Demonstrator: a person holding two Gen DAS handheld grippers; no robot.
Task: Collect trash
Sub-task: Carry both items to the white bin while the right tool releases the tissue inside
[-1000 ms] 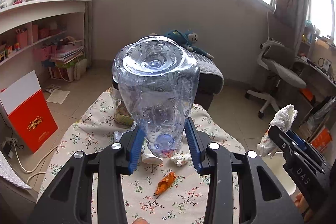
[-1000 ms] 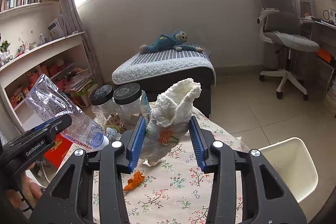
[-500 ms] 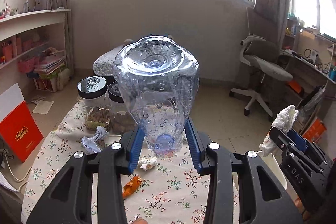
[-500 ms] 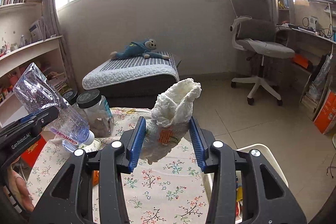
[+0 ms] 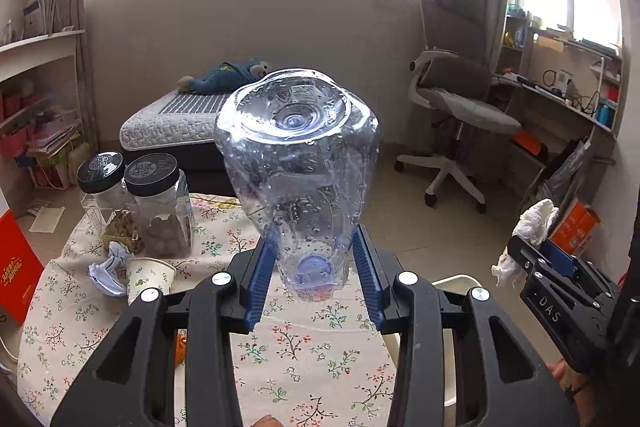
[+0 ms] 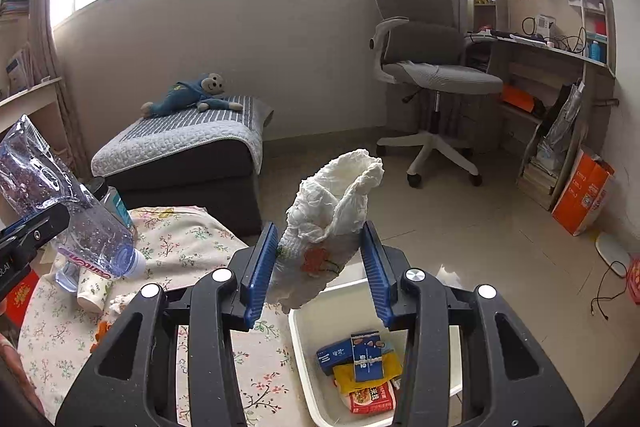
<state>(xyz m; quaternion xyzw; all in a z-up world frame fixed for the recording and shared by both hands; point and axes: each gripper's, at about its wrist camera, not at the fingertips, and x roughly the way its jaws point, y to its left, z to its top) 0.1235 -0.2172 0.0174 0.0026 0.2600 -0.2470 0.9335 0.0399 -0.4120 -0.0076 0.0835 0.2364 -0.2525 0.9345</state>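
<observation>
- Left tool (image 5: 316, 275): clenched on a clear bottle (image 5: 298, 163), blue pads on the neck end, cap toward the camera, base pointing away and up. Droplets inside.
- Right tool (image 6: 320, 267): clenched on a crumpled white tissue (image 6: 332, 211) with an orange-and-green scrap in the wad; it sticks up past the pads.
- Right tool hangs over the near rim of a white bin (image 6: 304, 359). The bin sits off the desk's right edge and holds blue cartons, a yellow pack and a red-printed packet.
- From the left view, the right tool shows at far right with the tissue, beyond the desk edge; a bit of the bin rim shows below it.
- From the right view, the left tool and bottle sit at far left, above the desk.
- Desk (image 5: 304, 359): floral cloth. On it, left side: a paper cup (image 5: 150, 275) on its side, a white paper ball (image 5: 108, 269) just beside it, an orange wrapper (image 5: 181, 347) mostly hidden behind the left tool's arm.
- Behind those: two black-lidded jars (image 5: 160, 203), side by side, upright, with brown contents.
- Past the desk: a bed (image 6: 188, 143) with a blue plush toy on top, an office chair (image 6: 432, 75) to the right, shelves on both walls, windows at the back.
</observation>
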